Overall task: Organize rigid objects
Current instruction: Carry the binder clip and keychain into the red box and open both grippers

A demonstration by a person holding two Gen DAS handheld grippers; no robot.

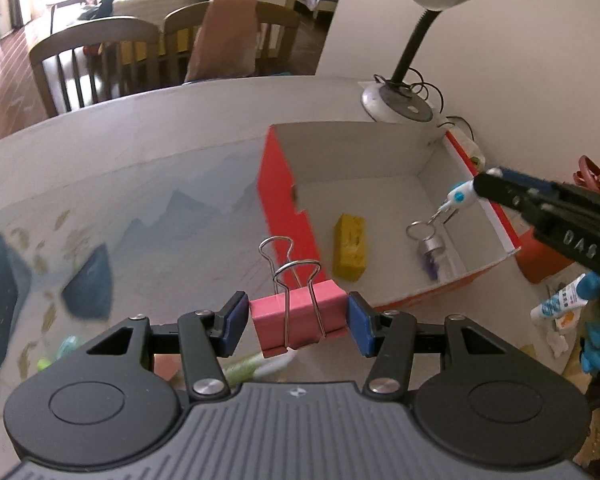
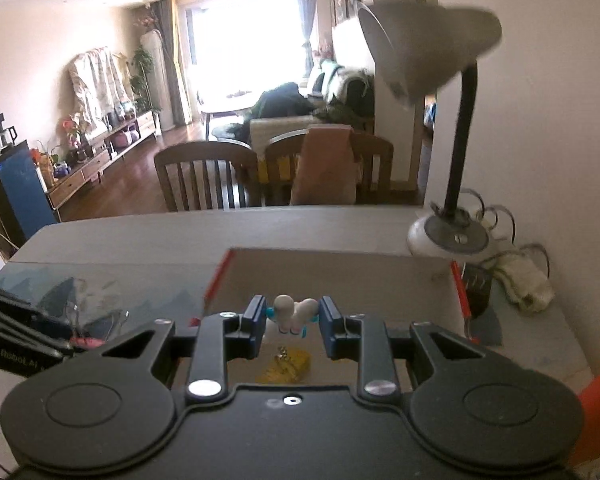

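Carrying two items toward the box [image 1: 284, 184], I hold the left gripper [image 1: 298, 322] pinching a pink clip [image 1: 298, 314] by its two ends, and the right gripper [image 2: 292, 320] pinching a small white-and-blue figure [image 2: 292, 314] whose keyring [image 1: 420, 230] hangs below it on a short chain.

Location: the clip sits just short of the box's near red wall, above the table [image 1: 180, 128]; the figure is over the box's right side. A yellow block [image 1: 350, 252] already lies on the box floor.

Risks, as I judge them:
- Clip: the pads bear only on its narrow end faces, so a tilt or jolt could let it rotate or slip out before it clears the wall
- Clip: releasing now would drop it outside the box, against the red wall
- Figure: the dangling keyring could snag the right wall if I move sideways while low
- Lamp [image 2: 428, 44]: its shade hangs close above the right gripper's path, so a high lift could strike it

Orientation: the clip's long axis runs across the jaws, left to right; its wire handles [image 1: 296, 276] point up and away from me, toward the box
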